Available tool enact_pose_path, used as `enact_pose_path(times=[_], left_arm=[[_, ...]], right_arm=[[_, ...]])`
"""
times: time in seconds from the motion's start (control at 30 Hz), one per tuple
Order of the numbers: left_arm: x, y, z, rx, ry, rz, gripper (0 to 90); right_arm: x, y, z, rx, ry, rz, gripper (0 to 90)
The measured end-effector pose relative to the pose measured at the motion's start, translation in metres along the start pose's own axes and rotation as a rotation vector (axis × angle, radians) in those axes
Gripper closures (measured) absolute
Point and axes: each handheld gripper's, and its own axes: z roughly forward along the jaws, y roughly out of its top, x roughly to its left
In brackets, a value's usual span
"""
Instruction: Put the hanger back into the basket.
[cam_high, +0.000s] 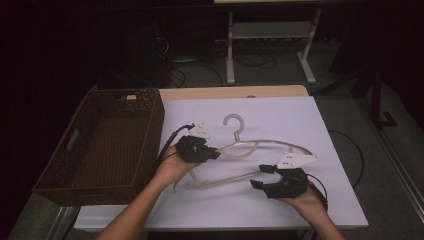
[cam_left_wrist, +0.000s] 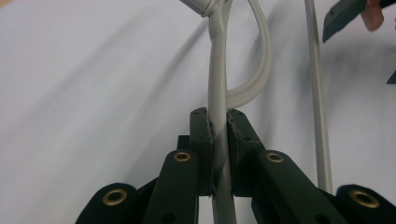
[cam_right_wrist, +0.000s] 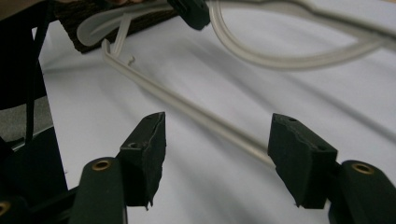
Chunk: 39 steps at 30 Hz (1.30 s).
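Left gripper (cam_left_wrist: 219, 140) clamped on the hanger (cam_high: 250, 147) arm. Right gripper (cam_right_wrist: 217, 154) jaws wide apart, gripping nothing (bottom bar runs between them). Pale plastic hanger on white table (cam_high: 330, 120), hook at 12 o'clock.

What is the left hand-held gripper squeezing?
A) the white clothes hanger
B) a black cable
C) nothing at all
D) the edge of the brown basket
A: in the left gripper view, the left hand-held gripper has both black pads pressed tight on a grey-white bar of the hanger, while the basket sits apart to the side.
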Motion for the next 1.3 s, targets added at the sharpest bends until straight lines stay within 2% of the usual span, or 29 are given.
enact_pose_path(times=[0.07,0.13,0.2,0.23,0.27,0.37,0.4,0.43,0.47,0.53,0.6,0.63,0.67,0.7,0.73,0.77,0.83,0.93,1.03,1.3], left_arm=[[0.002,0.006,-0.01,-0.003,0.024,-0.037,82.8],[0.002,0.008,-0.014,-0.003,0.036,-0.048,82.8],[0.007,0.013,-0.028,0.01,0.063,-0.041,82.8],[0.007,0.013,-0.028,0.01,0.063,-0.041,82.8],[0.007,0.014,-0.032,-0.004,0.073,-0.052,82.8],[0.013,0.018,-0.047,-0.006,0.095,-0.049,82.8],[0.016,0.02,-0.058,-0.015,0.111,-0.057,82.8],[0.016,0.02,-0.058,-0.015,0.111,-0.057,82.8],[0.017,0.021,-0.063,-0.024,0.116,-0.065,82.8],[0.021,0.023,-0.075,-0.028,0.131,-0.064,82.8],[0.025,0.024,-0.086,-0.036,0.143,-0.073,82.8],[0.028,0.024,-0.097,-0.044,0.16,-0.077,82.8],[0.028,0.024,-0.097,-0.044,0.16,-0.077,82.8],[0.032,0.024,-0.107,-0.052,0.172,-0.085,82.8],[0.032,0.024,-0.107,-0.052,0.172,-0.085,82.8],[0.035,0.023,-0.117,-0.065,0.181,-0.092,82.8],[0.036,0.023,-0.122,-0.069,0.186,-0.097,82.7],[0.042,0.019,-0.138,-0.079,0.206,-0.112,82.8],[0.045,0.017,-0.146,-0.083,0.216,-0.12,82.8],[0.058,0.003,-0.177,-0.099,0.278,-0.159,82.7]], right_arm=[[0.0,0.0,-0.001,-0.005,-0.001,-0.005,35.0],[0.0,0.0,-0.002,-0.014,-0.008,-0.006,33.8],[-0.001,0.0,-0.002,-0.017,-0.015,-0.005,31.8],[-0.001,0.0,-0.002,-0.017,-0.015,-0.005,31.8],[-0.001,0.0,-0.002,-0.025,-0.021,-0.007,28.6],[-0.001,0.0,-0.003,-0.03,-0.031,-0.005,24.9],[-0.002,0.0,-0.002,-0.04,-0.045,-0.008,19.2],[-0.002,0.0,-0.002,-0.04,-0.045,-0.008,19.2],[-0.002,0.0,-0.002,-0.048,-0.065,0.001,12.0],[-0.002,0.0,-0.001,-0.053,-0.094,0.005,5.2],[-0.003,0.001,-0.001,-0.053,-0.107,0.013,1.9],[-0.003,0.001,-0.001,-0.054,-0.124,0.021,0.0],[-0.003,0.001,-0.002,-0.059,-0.131,0.02,0.0],[-0.004,0.001,-0.002,-0.065,-0.127,0.024,0.0],[-0.004,0.001,-0.003,-0.068,-0.132,0.024,0.0],[-0.004,0.001,-0.003,-0.07,-0.137,0.022,0.0],[-0.004,0.001,-0.003,-0.071,-0.139,0.019,0.0],[-0.005,0.0,-0.002,-0.075,-0.141,0.02,0.0],[-0.006,-0.001,-0.002,-0.079,-0.14,0.02,0.0],[-0.006,-0.001,-0.002,-0.082,-0.145,0.019,0.1]])
